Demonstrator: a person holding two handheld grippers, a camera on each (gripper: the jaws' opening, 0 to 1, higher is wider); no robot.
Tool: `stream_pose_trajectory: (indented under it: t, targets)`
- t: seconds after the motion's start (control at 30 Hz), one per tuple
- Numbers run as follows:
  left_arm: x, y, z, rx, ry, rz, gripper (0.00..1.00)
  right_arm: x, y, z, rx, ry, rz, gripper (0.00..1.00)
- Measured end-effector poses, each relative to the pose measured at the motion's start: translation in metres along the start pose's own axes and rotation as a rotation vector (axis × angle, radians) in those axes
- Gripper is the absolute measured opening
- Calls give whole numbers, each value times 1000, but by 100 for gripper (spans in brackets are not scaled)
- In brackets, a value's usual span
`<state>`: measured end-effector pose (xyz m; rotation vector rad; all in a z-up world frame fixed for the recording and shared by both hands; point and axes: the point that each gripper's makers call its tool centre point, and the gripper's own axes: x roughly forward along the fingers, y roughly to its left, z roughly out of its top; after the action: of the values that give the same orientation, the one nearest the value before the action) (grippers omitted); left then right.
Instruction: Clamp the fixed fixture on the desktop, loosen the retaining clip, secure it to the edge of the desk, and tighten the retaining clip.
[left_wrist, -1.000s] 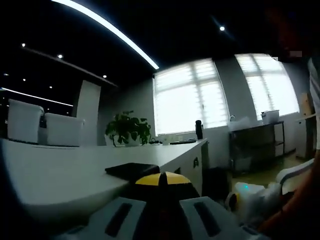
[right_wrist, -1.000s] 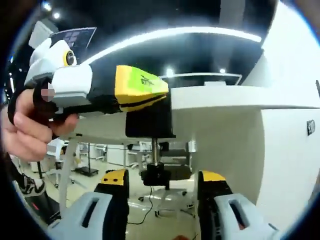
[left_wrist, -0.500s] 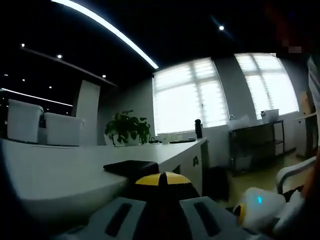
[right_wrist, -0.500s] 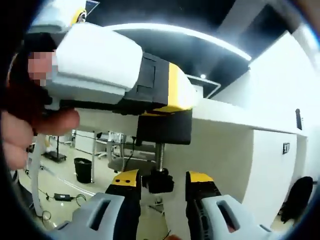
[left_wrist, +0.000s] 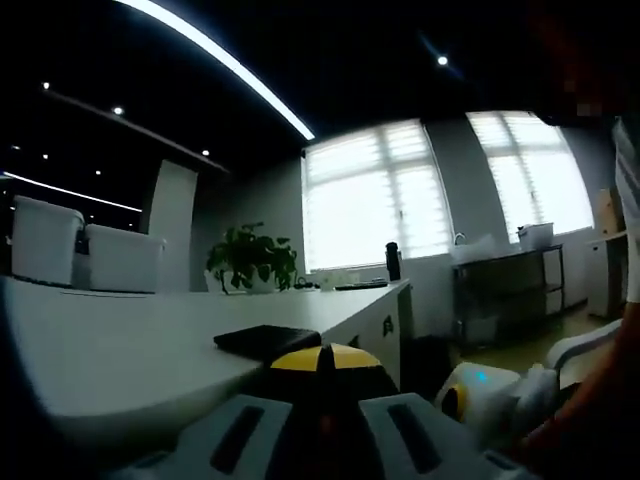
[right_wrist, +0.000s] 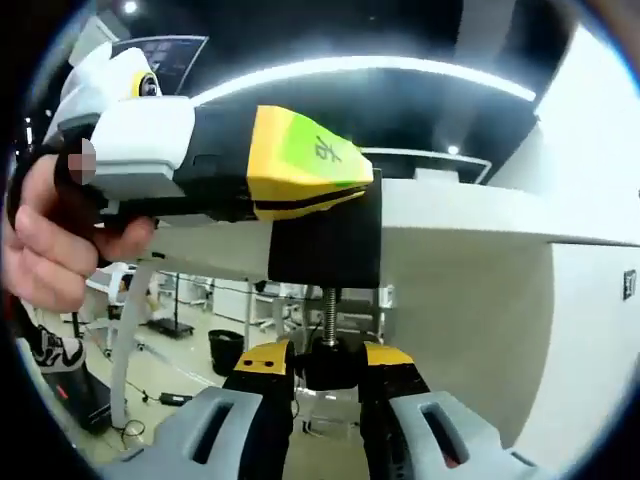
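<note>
Two grippers are seen, one fixture, one desk. In the right gripper view the black fixture (right_wrist: 325, 240) is seated on the edge of the white desk (right_wrist: 470, 205): its block hangs down the front of the desk edge, and one threaded screw (right_wrist: 328, 312) runs down from the block to one black knob (right_wrist: 330, 362) below.

The right gripper (right_wrist: 327, 372) is raised from the bottom of that view, and its two yellow-tipped jaws are closed in on the knob, one on each side, touching it. The screw stands between and just above the jaws.

The left gripper (right_wrist: 305, 180) is seen in the same view, coming in from the left and held by a hand (right_wrist: 50, 240). Its yellow tips are laid along the top of the fixture, level with the desk edge. In the left gripper view the left gripper (left_wrist: 322, 362) shows its two yellow tips pressed together with only a thin seam between them; the dark fixture (left_wrist: 268, 342) lies on the desk (left_wrist: 120, 350) just beyond and to the left of them. Whether the fixture is actually gripped by these jaws cannot be told.

The white body of the right gripper (left_wrist: 490, 395) is seen low at the right of the left gripper view, below the desk edge. Far off, one plant (left_wrist: 250, 262), two windows (left_wrist: 370, 195) and one bottle (left_wrist: 393, 262) are seen.
</note>
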<state>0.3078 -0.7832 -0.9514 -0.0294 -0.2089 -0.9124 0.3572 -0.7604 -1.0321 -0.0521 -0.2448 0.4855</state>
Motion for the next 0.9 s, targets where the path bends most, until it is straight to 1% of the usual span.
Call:
stream_pose_trajectory:
  t: [0.13,0.2,0.27,0.3,0.33,0.37,0.43,0.53,0.6,0.63,0.67,0.7,0.73,0.77,0.8,0.83,0.87,0.9]
  targets:
    - [0,-1,-1,4,4,-7,2,6,1,-1,18,4,171,23]
    - [0,-1,-1,3,3,-10,2,6,5,-3,53,8,272,23]
    - [0,-1,-2,2,5,-12,2,7,7,-4,87,13,353,23]
    - [0,-1,-2,4,6,-13,2,7,8,-4,96,15,378,24]
    - [0,-1,-2,4,6,-14,2,6,9,-5,109,22,419,24]
    - [0,-1,-2,2,7,-17,2,7,8,-6,113,34,443,24]
    - [0,-2,-3,-3,9,-32,2,8,9,-6,108,38,489,24]
    - [1,-3,-3,-6,18,-42,2,9,9,-7,96,43,522,24]
    - [1,-3,-4,-3,19,-44,2,8,9,-7,88,45,528,24]
    - [1,-3,-4,-3,19,-45,2,7,8,-7,85,51,511,26]
    - [1,-3,-3,-4,18,-45,2,7,3,-8,83,55,464,29]
    - [1,-3,-3,-6,17,-46,2,7,-1,-10,54,59,405,33]
    - [1,-4,-3,-7,17,-47,2,4,-4,-13,-5,64,349,38]
    - [1,-3,-3,-8,16,-47,2,2,-4,-14,-34,56,317,40]
    - [1,-3,-3,-8,16,-48,2,-3,-1,-13,-43,46,275,42]
    - [1,-3,-3,-7,16,-48,2,-8,2,-13,-33,39,242,42]
    - [1,-3,-3,-7,16,-47,2,-13,8,-9,1,24,215,42]
    - [1,-3,-3,-6,15,-46,2,-16,13,-8,3,25,189,42]
